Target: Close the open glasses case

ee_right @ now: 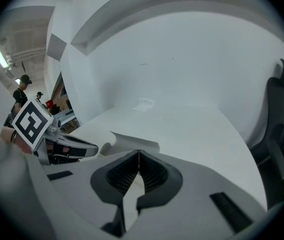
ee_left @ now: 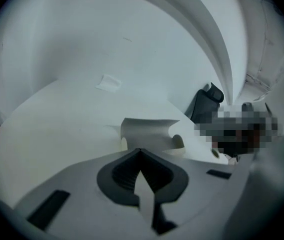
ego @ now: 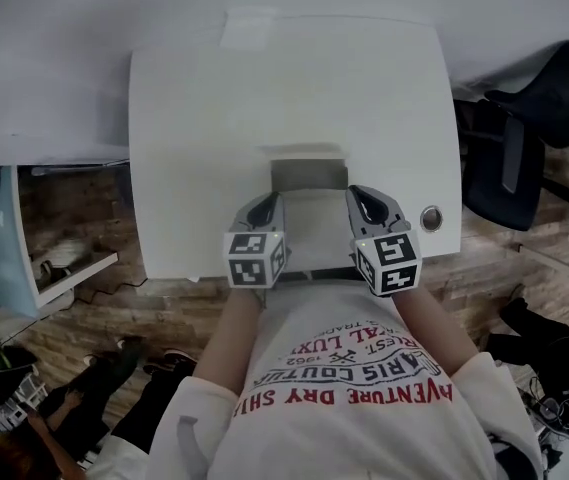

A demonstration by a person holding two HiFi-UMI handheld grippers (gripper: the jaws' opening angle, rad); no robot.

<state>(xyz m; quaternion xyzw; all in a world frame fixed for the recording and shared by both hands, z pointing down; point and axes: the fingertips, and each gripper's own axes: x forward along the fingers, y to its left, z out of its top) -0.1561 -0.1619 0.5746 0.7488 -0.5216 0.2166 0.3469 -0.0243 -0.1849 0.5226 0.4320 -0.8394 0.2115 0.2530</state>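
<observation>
Ribbed jaws together, boxy pale glasses case (ego: 309,176) open

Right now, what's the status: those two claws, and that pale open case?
Left gripper shut, empty. Right gripper shut, empty. Pale hard glasses case between them on white table, lid standing open. Nothing blocking it.

Pale white-grey rectangular glasses case (ego: 309,208) lies open on the white counter (ego: 204,108), close to the near edge and roughly centred across its width. The base sits flat with its hollow facing up. The lid (ee_left: 146,133) stands raised at the far long side, near upright, its inner face towards the near edge and in shade in the head view. Rounded notches show at the lid's lower corners (ee_right: 132,143). Contents of the base cannot be made out.
</observation>
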